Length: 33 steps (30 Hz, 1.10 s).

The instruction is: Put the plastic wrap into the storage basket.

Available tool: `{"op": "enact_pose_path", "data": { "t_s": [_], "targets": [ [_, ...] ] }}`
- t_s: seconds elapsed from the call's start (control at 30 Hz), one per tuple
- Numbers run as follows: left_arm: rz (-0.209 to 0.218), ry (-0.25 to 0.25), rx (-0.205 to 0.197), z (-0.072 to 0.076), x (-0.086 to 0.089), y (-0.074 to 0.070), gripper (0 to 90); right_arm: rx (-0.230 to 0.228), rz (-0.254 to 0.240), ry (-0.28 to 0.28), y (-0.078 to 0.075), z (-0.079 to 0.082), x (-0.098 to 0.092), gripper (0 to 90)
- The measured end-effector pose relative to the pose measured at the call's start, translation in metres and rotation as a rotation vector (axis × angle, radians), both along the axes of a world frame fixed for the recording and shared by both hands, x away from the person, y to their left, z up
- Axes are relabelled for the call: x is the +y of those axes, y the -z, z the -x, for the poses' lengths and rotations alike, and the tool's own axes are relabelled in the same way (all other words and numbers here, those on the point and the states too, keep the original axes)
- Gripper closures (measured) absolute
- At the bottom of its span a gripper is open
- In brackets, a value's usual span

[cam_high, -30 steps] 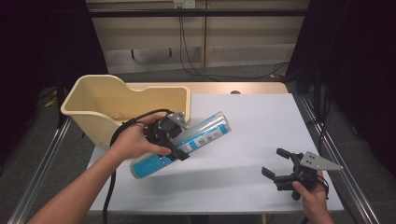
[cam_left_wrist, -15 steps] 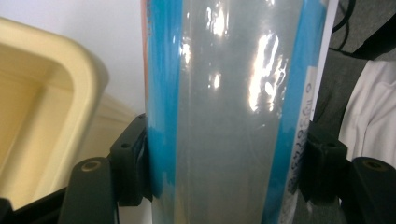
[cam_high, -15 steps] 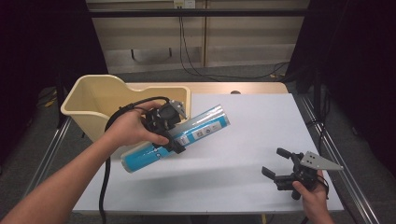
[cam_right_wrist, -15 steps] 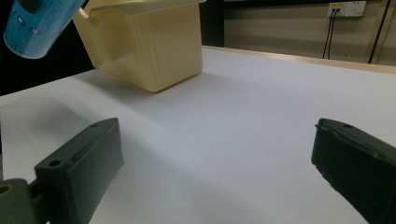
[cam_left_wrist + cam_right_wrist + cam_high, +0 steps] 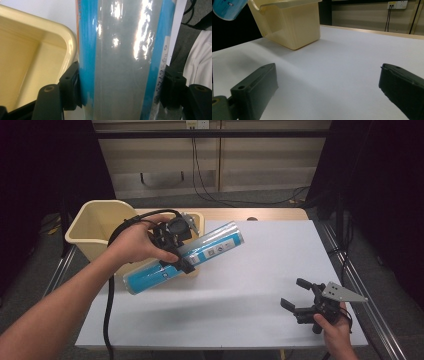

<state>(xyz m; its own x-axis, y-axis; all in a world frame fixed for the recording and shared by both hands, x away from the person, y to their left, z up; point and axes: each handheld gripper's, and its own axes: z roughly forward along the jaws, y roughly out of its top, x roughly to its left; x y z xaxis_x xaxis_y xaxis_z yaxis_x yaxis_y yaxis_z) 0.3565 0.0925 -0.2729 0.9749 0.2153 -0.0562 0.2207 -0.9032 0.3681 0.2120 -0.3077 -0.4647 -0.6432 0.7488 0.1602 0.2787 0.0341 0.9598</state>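
white tabletop (image 5: 250, 285) fills most of the high view, with dark curtains on both sides and a pale panelled wall with hanging cables at twelve o'clock. your left gripper (image 5: 175, 245) sits at about ten o'clock on the table, and its jaws are clamped across the middle of a long cylindrical roll wrapped in glossy blue-and-silver plastic (image 5: 185, 256). you hold that roll clear of the tabletop, tilted, with its far end pointing toward two o'clock and its near end toward eight o'clock; its shadow lies on the white surface below. in the left gripper view the roll (image 5: 125, 62) stands between the two black pads, both pressed against its sides, and the rim of a cream-yellow plastic bin (image 5: 37, 50) shows just beside it at nine o'clock. in the high view that bin (image 5: 100, 227) stands at the table's ten o'clock corner, partly behind your left hand (image 5: 137, 242). your right gripper (image 5: 305, 302) rests low at five o'clock, well apart from the roll, its jaws spread wide with nothing between them; the right gripper view shows bare white table (image 5: 342, 65) between the two pads.
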Motion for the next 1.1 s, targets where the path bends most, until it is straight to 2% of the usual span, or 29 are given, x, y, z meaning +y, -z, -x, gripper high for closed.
{"op": "enact_pose_path", "data": {
  "t_s": [0.1,0.13,0.23,0.33,0.47,0.57,0.73,0.77,0.83,0.87,0.97,1.1],
  "targets": [
    [-0.012,0.011,-0.004,-0.004,0.001,-0.004,32.3,0.000,0.002,0.000,0.000,0.000,0.000,1.7],
    [-0.006,-0.004,0.001,-0.005,0.001,-0.005,32.3,-0.001,-0.002,0.003,0.000,0.000,0.000,1.7],
    [-0.004,-0.001,-0.003,-0.007,0.002,-0.008,32.3,-0.005,-0.003,-0.001,-0.001,0.000,0.000,1.7],
    [-0.022,-0.003,-0.021,-0.012,0.003,-0.013,32.3,-0.003,-0.003,0.003,0.000,0.000,-0.001,1.7],
    [-0.033,-0.013,-0.022,-0.016,0.004,-0.016,32.4,-0.004,-0.002,0.003,0.000,0.000,0.000,1.7],
    [-0.059,-0.019,-0.050,-0.021,0.005,-0.019,32.3,-0.004,-0.005,0.005,0.000,0.000,-0.001,1.7],
    [-0.063,-0.031,-0.074,-0.026,0.006,-0.023,32.3,-0.006,-0.004,0.007,0.000,0.000,-0.001,1.8],
    [-0.074,-0.027,-0.074,-0.027,0.006,-0.025,32.3,-0.005,-0.007,0.003,0.000,0.000,-0.001,1.8],
    [-0.068,-0.037,-0.079,-0.030,0.006,-0.027,32.3,-0.007,-0.005,0.003,0.000,0.000,-0.001,1.8],
    [-0.058,-0.058,-0.084,-0.030,0.006,-0.027,32.3,-0.007,-0.005,0.003,0.000,0.000,-0.001,1.8],
    [-0.098,-0.036,-0.101,-0.034,0.006,-0.031,32.3,-0.005,-0.005,0.004,0.001,0.000,-0.002,1.7],
    [-0.109,-0.044,-0.113,-0.037,0.005,-0.033,32.3,-0.004,-0.007,0.004,0.000,0.000,-0.002,1.7]
  ]
}}
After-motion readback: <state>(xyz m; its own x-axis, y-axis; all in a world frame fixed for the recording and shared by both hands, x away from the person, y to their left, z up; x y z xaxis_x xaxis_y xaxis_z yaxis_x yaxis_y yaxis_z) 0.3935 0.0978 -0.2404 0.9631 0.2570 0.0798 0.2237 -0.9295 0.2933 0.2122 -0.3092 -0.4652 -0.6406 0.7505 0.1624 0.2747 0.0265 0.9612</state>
